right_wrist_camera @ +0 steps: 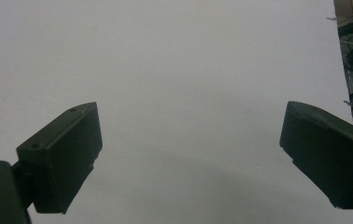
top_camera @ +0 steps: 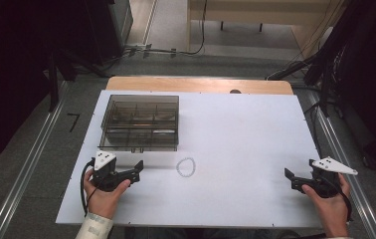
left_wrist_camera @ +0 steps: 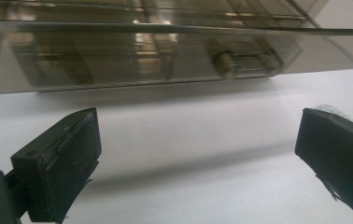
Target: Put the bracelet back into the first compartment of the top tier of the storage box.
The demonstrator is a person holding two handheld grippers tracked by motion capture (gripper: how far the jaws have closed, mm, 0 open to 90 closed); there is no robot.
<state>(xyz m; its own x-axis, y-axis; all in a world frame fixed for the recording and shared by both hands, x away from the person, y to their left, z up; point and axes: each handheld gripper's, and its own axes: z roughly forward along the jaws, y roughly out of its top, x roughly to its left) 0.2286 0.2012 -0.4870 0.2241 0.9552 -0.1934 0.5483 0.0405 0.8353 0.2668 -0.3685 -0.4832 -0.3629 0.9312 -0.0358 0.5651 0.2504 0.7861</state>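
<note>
White tabletop [top_camera: 235,129] carries a smoky clear box [top_camera: 140,122] with dividers at far left, and a small pale beaded ring [top_camera: 186,167] lying open near centre, unobstructed. I hold the left gripper [top_camera: 137,171] just before the box and the right gripper [top_camera: 289,179] well apart at the right edge, both with jaws wide and empty.

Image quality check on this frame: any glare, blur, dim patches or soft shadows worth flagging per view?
High view: dim and soft, dark at both upper corners; the bracelet is a faint ring on the white board. Left gripper view: warm reflections streak the clear box; a soft shadow lies between the open jaws. Right gripper view: flat grey, board darkening toward the bottom.
</note>
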